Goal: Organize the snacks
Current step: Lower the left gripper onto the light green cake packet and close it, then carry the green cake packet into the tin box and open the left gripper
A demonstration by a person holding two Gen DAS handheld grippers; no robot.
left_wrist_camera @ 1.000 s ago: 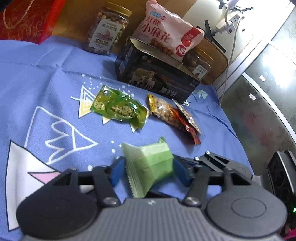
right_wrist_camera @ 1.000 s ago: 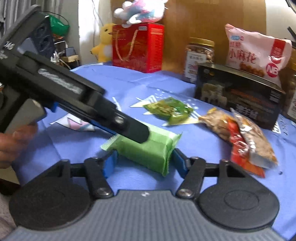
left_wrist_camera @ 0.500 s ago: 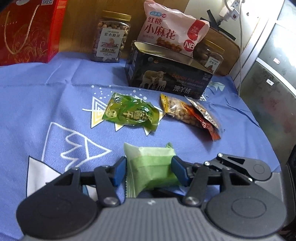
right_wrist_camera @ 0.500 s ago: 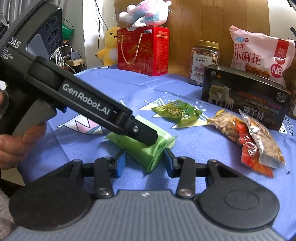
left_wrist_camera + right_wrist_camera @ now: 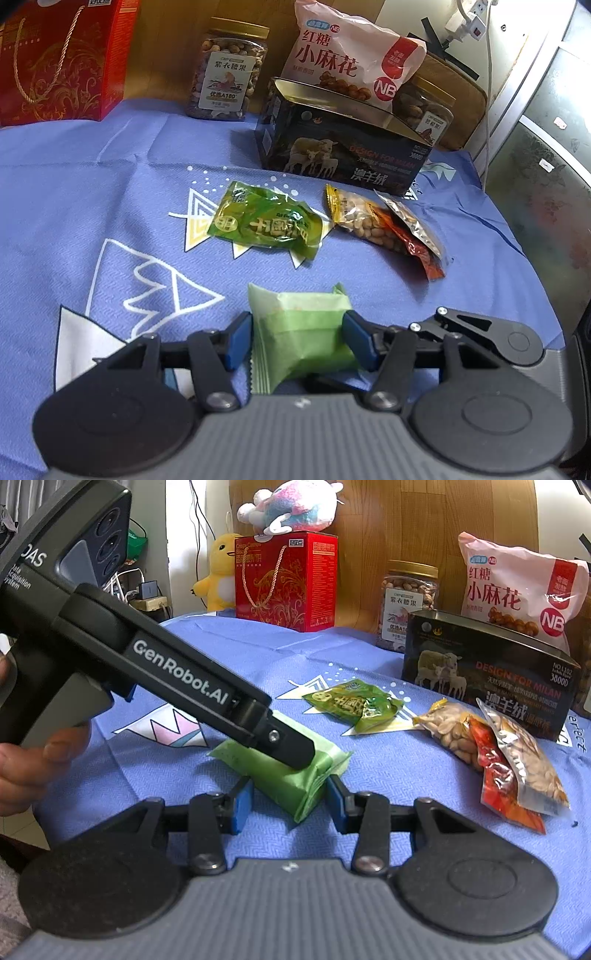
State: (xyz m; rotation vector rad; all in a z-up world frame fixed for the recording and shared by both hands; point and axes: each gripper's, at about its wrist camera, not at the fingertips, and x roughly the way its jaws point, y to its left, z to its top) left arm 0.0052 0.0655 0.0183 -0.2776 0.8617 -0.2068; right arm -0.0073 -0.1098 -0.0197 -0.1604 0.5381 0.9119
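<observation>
Here both grippers hold one pale green packet (image 5: 303, 332) on the blue cloth (image 5: 110, 192), near the front edge. The left gripper (image 5: 297, 341) has its blue pads pressed on the packet's two sides. The right gripper (image 5: 290, 801) comes at it crosswise; its jaws have just been closing, and now its pads (image 5: 242, 806) sit against the packet's end, with the wrapper bulging between them. In the right wrist view a hand (image 5: 33, 753) at the left edge grips the left gripper's handle. Farther off lie a green pouch (image 5: 264, 223) at centre and, to its right, a nut pouch (image 5: 364, 219) overlapping a red one (image 5: 417, 245) and a silver one (image 5: 410, 221). Beyond them stands a dark box (image 5: 343, 147), with a pink bag (image 5: 351, 66) behind it, a nut jar (image 5: 227, 72) to its left and a red gift box (image 5: 62, 59) at far left
</observation>
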